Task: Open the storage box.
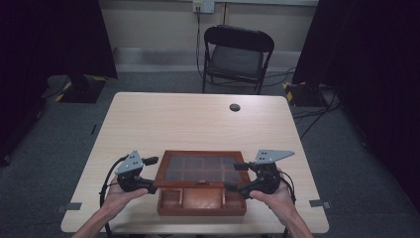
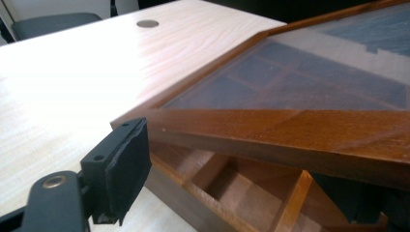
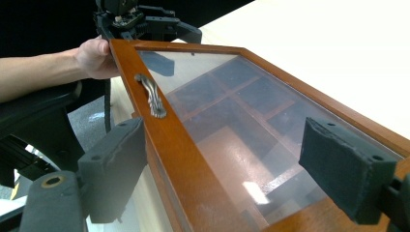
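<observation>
One wooden box [image 1: 202, 201], one glass lid [image 1: 200, 169], two hand-held grippers

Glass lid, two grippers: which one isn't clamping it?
The right gripper: its jaws are spread wide around the lid, with the far pad clear above the glass. The left gripper has a pad against the lid's corner.

The high view is looking forward and down from above the person's side, taking in the whole tabletop [image 1: 198, 119] and a chair [image 1: 236, 57] beyond it. The left gripper view is riding low and very near the wooden box [image 2: 290, 130], facing across its raised glass lid toward the tabletop's far edge. The right gripper view is sitting equally close at the opposite corner, facing along the lid's front rail toward the left claw [image 3: 145, 24]. All three views are sharing the lid.
</observation>
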{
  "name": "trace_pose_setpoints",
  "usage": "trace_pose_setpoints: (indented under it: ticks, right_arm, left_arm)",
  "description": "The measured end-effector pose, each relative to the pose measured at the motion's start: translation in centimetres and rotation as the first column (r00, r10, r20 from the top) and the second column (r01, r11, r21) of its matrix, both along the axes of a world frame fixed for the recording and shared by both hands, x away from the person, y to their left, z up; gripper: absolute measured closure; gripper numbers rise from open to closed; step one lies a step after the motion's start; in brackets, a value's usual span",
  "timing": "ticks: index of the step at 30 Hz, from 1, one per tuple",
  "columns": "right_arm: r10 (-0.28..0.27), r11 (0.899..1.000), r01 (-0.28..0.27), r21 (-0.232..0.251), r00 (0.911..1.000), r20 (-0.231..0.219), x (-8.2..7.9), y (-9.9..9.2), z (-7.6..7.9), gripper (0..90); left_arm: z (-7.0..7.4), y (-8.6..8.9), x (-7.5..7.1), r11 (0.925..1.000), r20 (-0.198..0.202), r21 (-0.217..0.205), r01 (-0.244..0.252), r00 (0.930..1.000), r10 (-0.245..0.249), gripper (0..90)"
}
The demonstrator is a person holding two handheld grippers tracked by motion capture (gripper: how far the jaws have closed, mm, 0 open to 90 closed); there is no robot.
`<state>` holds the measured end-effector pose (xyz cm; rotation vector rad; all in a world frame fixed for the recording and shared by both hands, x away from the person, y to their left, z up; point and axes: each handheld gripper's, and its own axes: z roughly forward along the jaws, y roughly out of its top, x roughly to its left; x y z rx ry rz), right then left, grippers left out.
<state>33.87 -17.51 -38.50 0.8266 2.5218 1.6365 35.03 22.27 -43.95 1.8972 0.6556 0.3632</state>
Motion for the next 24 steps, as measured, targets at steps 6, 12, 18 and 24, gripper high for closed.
trace_pose_setpoints:
  ticks: [6,12,18,24]
  right_arm:
    - [0.002,1.000,-0.002,-0.003,0.9998,0.020,0.2,-0.1,0.3,16.7]
    - [-0.003,1.000,0.005,-0.031,0.9991,0.043,0.6,0.1,0.4,15.1]
    - [-0.029,0.998,0.032,-0.048,0.9975,0.064,0.9,0.3,0.3,15.1]
    - [-0.080,0.994,0.085,-0.064,0.9933,0.083,2.0,-0.1,0.3,19.0]
  left_arm:
    - [0.5,-0.3,0.3,1.0000,0.023,-0.002,-0.005,0.9997,0.006,17.4]
    - [1.0,-0.4,0.7,0.9997,0.019,-0.023,-0.007,0.9998,0.008,18.7]
    - [2.1,-0.8,1.5,0.9995,0.023,-0.027,0.016,0.9996,-0.015,24.9]
    - [2.3,-0.9,1.8,0.9990,0.017,-0.043,0.012,0.9998,-0.011,28.7]
